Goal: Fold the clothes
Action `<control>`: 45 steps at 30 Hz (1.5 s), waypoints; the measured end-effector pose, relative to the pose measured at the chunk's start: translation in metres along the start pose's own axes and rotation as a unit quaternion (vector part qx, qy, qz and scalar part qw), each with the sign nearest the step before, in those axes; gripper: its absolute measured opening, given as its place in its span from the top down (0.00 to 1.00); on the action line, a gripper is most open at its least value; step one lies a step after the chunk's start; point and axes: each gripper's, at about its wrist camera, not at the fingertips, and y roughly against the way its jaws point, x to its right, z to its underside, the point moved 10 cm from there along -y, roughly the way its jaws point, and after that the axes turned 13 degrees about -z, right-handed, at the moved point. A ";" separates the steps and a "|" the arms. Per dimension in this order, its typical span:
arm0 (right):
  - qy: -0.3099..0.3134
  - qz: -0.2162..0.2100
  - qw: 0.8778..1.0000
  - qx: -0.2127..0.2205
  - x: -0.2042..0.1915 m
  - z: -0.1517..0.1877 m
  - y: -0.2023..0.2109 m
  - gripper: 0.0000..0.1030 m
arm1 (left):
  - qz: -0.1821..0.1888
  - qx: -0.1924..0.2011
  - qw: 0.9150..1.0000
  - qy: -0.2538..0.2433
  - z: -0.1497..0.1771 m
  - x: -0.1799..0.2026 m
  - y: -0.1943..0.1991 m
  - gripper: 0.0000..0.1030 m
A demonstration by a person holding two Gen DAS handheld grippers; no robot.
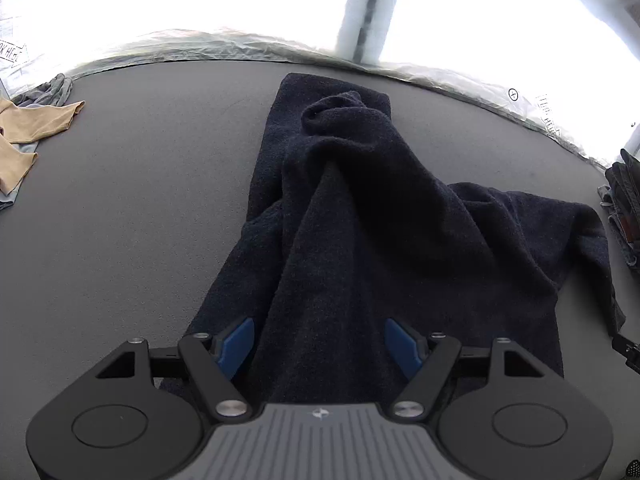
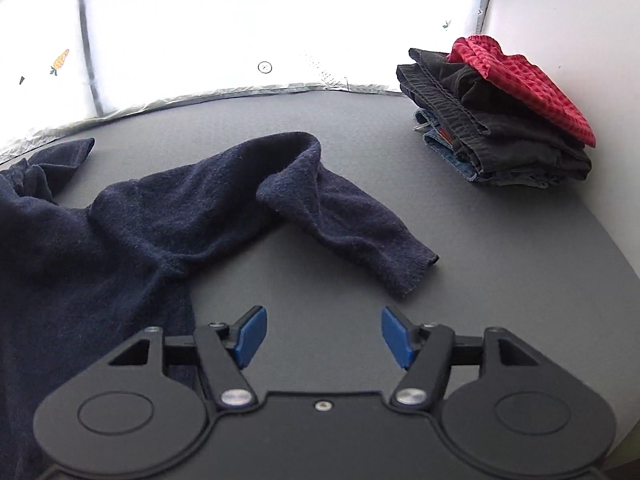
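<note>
A dark navy sweater (image 1: 360, 216) is lying crumpled across the middle of a grey table (image 1: 120, 240), its body bunched into ridges and one sleeve (image 2: 352, 216) trailing out loose toward the right, cuff end curling back on the tabletop. The left gripper (image 1: 319, 346) is hovering over the near hem of the garment with its blue pads standing apart, cloth showing beneath and between them but not pinched. The right gripper (image 2: 323, 336) is hanging just beside the sweater's right edge, jaws likewise spread, with only bare table between the pads.

At the far right corner, against a white wall, a stack of folded clothes (image 2: 500, 128) is sitting finished: dark trousers and denim with a red checked piece (image 2: 532, 84) on top (a fair sign that part of the job is already behind the worker). At the far left edge, a tan garment (image 1: 28, 132) and a grey one (image 1: 48, 90) are lying unfolded, seemingly waiting their turn.

By this reading, the task is standing somewhere around its middle. The sweater itself is barely begun: no clean fold is showing, the sleeves are not tucked in, and the body is still needing to be spread flat before any folding proper. After it, at least the two pieces at left are remaining.
</note>
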 end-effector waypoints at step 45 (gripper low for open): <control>0.044 0.127 0.982 -0.131 0.115 -0.009 -0.054 0.41 | -0.053 -0.098 0.993 -0.041 -0.003 0.044 -0.079 0.00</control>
